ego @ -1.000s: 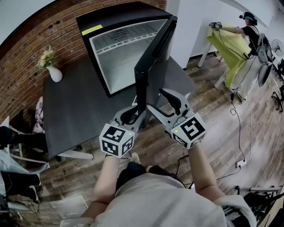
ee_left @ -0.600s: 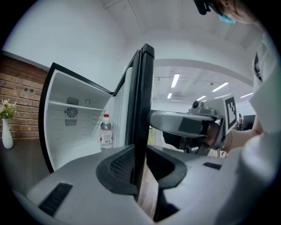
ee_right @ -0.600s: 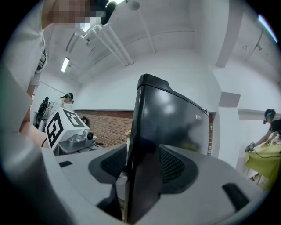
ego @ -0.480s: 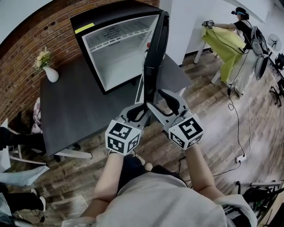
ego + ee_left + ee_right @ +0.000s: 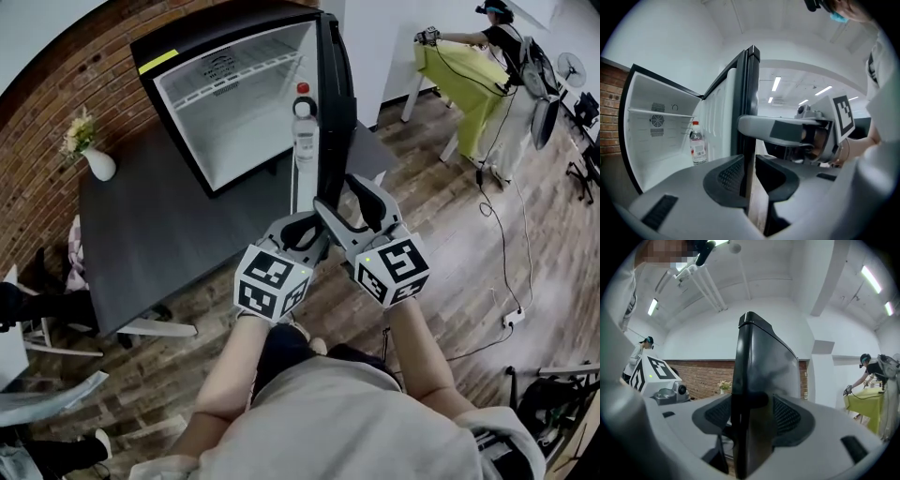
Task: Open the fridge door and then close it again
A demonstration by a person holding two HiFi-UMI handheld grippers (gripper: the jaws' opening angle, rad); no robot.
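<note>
Both tools clamp the open fridge door

The fridge door (image 5: 334,103) stands swung wide from the fridge (image 5: 187,45) on the dark worktop (image 5: 159,234), a bottle (image 5: 304,131) on its inner side. The left tool (image 5: 305,230), jaws just narrowing, grips the door's thin edge. The right tool (image 5: 349,194), jaws just widening, grips its thicker part.
</note>
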